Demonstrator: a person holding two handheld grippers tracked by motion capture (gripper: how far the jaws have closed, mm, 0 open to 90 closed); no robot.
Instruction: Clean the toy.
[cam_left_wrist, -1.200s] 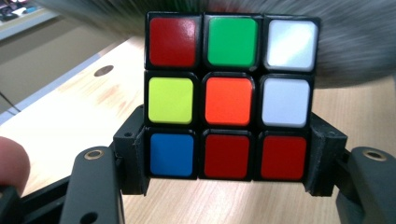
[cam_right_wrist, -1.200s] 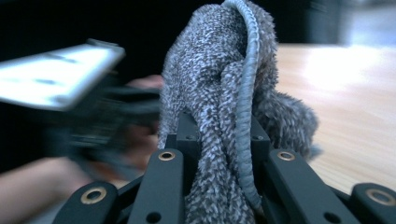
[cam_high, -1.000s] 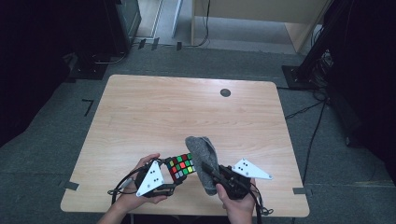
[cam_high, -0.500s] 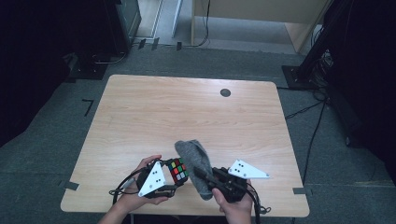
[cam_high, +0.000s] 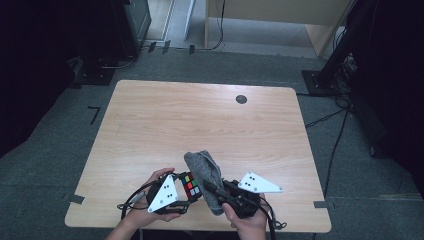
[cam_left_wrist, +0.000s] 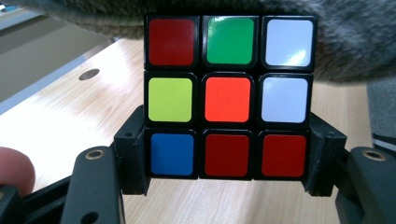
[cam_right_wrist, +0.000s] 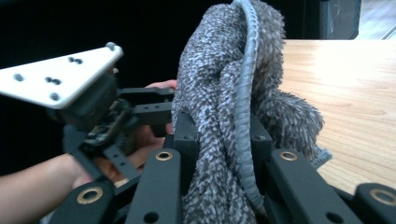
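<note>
Left hand-held gripper (cam_left_wrist: 227, 186) pinches the cube (cam_left_wrist: 227, 95); right one (cam_right_wrist: 219, 154) clamps grey cloth (cam_right_wrist: 233, 93) (bunched).

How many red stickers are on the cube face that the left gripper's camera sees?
3 on the cube: the top-left square and the bottom row's middle and right squares. The centre square is a lighter orange-red, so I leave it out. The cube's other faces are hidden from that camera.
</note>
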